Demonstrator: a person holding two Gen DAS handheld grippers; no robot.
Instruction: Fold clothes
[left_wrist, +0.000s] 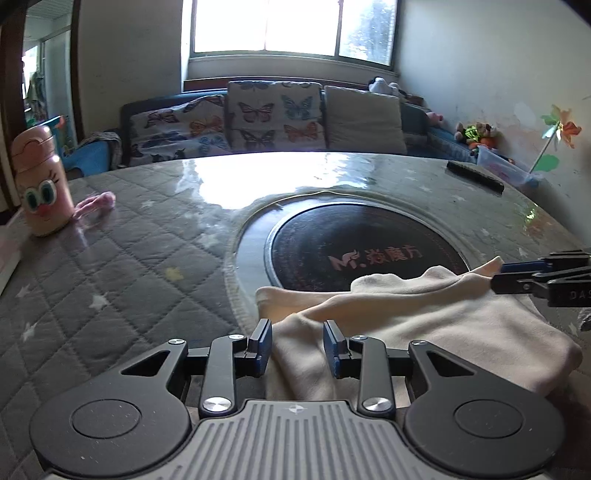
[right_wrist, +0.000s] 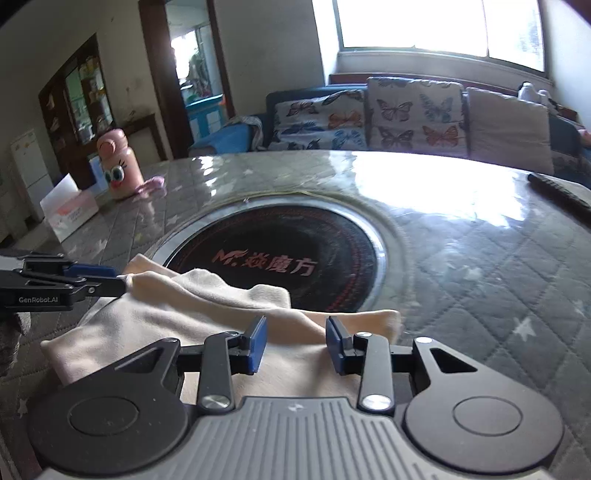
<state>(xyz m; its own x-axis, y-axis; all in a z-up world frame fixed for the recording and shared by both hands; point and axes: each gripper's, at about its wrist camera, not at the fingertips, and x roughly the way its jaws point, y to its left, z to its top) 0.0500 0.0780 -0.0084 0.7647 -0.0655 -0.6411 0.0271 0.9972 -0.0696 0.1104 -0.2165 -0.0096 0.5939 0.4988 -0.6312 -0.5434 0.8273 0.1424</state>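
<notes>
Left wrist view: the left gripper (left_wrist: 297, 345) hangs with jaws wide over the near edge of the cream garment (left_wrist: 424, 325), soft fleecy cloth lying partly folded, half over the dark round hotplate (left_wrist: 354, 240). The right gripper (left_wrist: 506, 275) enters at the right; its jaws look nearly closed at a cloth corner, though I cannot tell if it grips.

Right wrist view: the right gripper (right_wrist: 295, 341) shows jaws wide above the garment (right_wrist: 166, 314), so it likely grips nothing. The glossy cover on the quilted table (right_wrist: 480, 258) may let the fold slide loose.

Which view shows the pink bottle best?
The left wrist view: the bottle stands near and large at the left edge, cartoon face clear. In the right wrist view, the bottle is farther and smaller, though whole.
</notes>
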